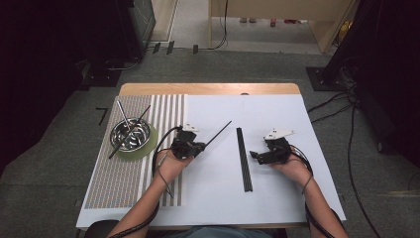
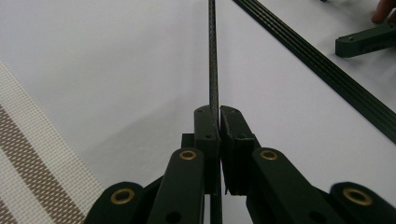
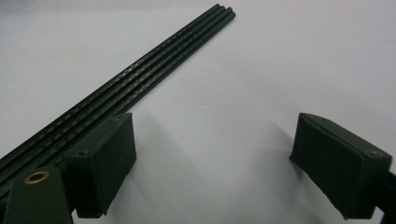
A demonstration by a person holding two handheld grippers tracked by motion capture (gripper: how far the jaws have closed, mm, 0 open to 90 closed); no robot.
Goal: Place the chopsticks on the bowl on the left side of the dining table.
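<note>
A steel bowl (image 1: 131,134) holding two rods sits on the striped mat (image 1: 124,173). Left gripper (image 1: 197,148) clamps a thin black rod (image 1: 218,133) above the white tabletop (image 1: 277,198); right gripper (image 1: 255,156), jaws apart, rests beside the rod bundle (image 1: 243,158).

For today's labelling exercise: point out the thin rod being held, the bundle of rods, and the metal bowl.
Thin rod (image 2: 213,56), left gripper view, mid shaft.
Bundle of rods (image 1: 243,158), high view, middle.
Metal bowl (image 1: 131,134), high view, inner wall.

Two bare forearms reach forward. The left hand's black two-jaw tool (image 1: 198,148) has jaws pressed nearly together; the right hand's black two-jaw tool (image 1: 254,155) has jaws spread wide.
</note>
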